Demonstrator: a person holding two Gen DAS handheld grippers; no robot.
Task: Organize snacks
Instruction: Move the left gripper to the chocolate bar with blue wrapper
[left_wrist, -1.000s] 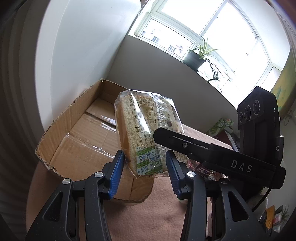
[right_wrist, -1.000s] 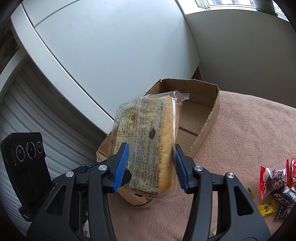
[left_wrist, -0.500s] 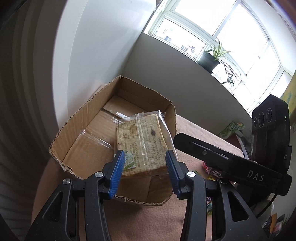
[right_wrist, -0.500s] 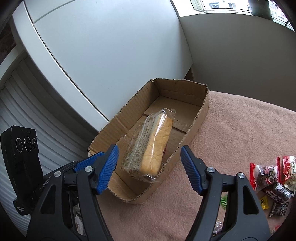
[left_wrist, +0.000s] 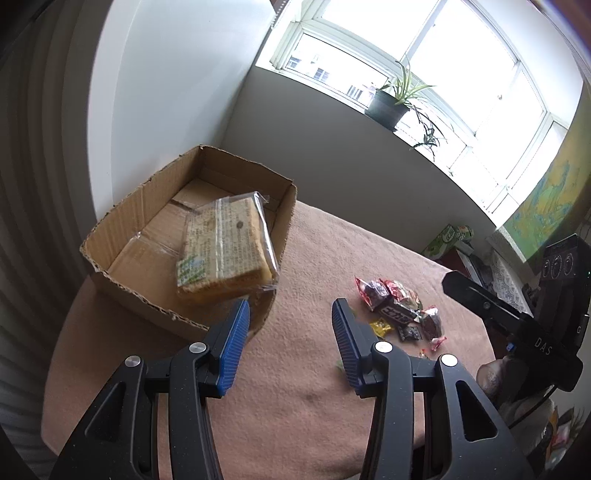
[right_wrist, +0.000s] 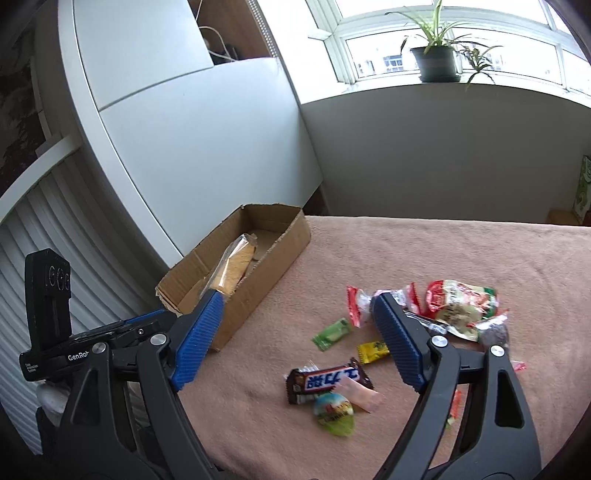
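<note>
done: bread (left_wrist: 227, 251) in box (left_wrist: 147, 221) | left: candy (right_wrist: 406, 332) on cloth beside box | left tongs (left_wrist: 290, 332) wide, empty | right tongs (right_wrist: 295, 328) wide, empty

Black left tool (left_wrist: 290, 334) and right tool (right_wrist: 295, 326), ribbed blue pads, silver screws.

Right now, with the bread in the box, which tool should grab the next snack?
Right. The right tool hangs open above the loose snacks; the left tool faces the box.
</note>
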